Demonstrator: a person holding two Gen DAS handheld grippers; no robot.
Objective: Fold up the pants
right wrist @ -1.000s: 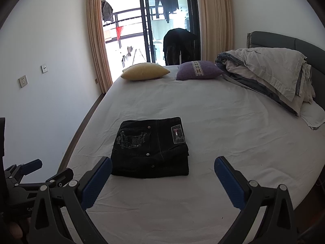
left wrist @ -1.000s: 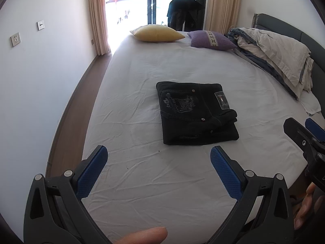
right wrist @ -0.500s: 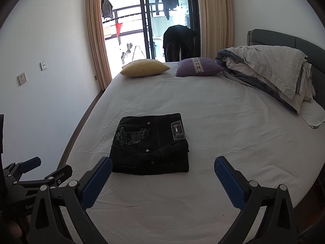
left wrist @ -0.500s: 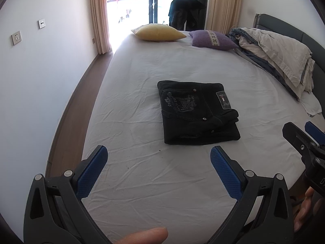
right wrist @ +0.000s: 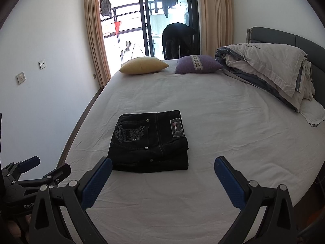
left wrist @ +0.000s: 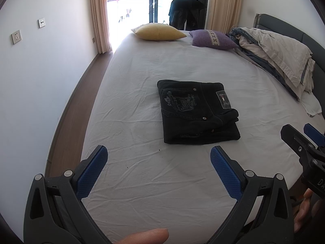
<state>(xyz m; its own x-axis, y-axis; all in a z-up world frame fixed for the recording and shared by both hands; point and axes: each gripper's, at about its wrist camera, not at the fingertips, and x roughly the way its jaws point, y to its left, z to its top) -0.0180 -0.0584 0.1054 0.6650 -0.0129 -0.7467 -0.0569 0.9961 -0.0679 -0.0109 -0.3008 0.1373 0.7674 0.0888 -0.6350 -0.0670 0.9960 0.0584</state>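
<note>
Black pants [left wrist: 195,111] [right wrist: 150,142] lie folded into a compact rectangle on the white bed sheet [left wrist: 142,174] [right wrist: 233,142], back pocket embroidery and a small label facing up. My left gripper [left wrist: 158,154] is open, held above the sheet short of the pants' near edge, nothing between its blue pads. My right gripper [right wrist: 162,166] is open too, hovering just in front of the pants and apart from them. Each gripper shows at the edge of the other's view.
A yellow pillow [right wrist: 144,66] and a purple pillow [right wrist: 198,64] lie at the far end of the bed. A bundled duvet [right wrist: 268,69] is piled against the grey headboard on the right. A wall and wooden floor strip [left wrist: 69,109] run along the left.
Both grippers have drawn back and risen slightly from the pants, still open. The folded pants have not moved.
</note>
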